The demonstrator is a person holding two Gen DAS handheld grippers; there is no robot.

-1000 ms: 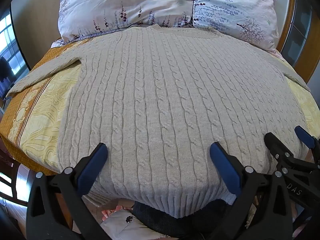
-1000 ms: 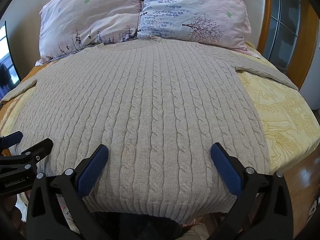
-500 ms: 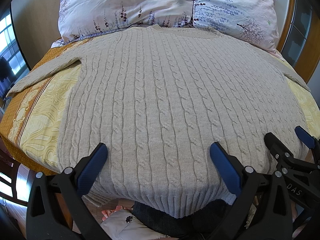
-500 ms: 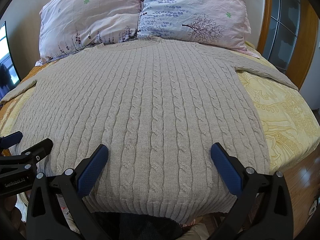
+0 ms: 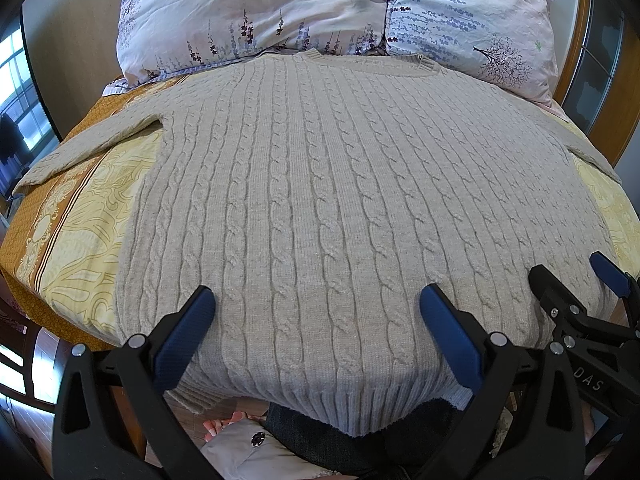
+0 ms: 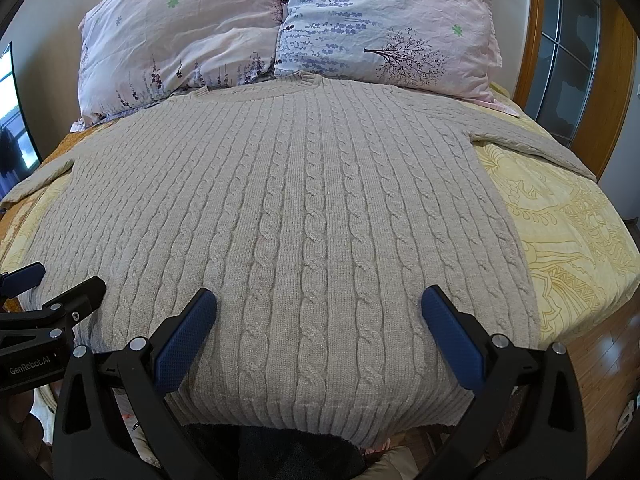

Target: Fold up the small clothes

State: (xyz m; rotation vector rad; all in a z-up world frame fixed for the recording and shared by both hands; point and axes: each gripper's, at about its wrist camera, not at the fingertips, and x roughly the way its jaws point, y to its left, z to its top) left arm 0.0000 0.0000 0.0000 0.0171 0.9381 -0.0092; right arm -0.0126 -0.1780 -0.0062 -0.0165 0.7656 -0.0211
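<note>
One sweater (image 5: 320, 208) lies flat below two pillows (image 5: 256, 12); each gripper (image 5: 316, 316) (image 6: 318, 316) gapes, empty.

Your left gripper (image 5: 316, 316) has two black plastic arms, each ending in a blue finger pad (image 5: 182, 338) with a fine dotted texture. Silver round-head screws sit at the arm pivots. Your right gripper (image 6: 318, 318) is built the same way: black linkage arms, blue textured pads (image 6: 452, 338), silver screws at the joints. In the right wrist view, the left gripper's black body carries the white marking "GenRobot.AI". In the left wrist view, the right gripper's body shows the white letters "DAS". Below the grippers, dark clothing (image 5: 320, 436) shows.
</note>
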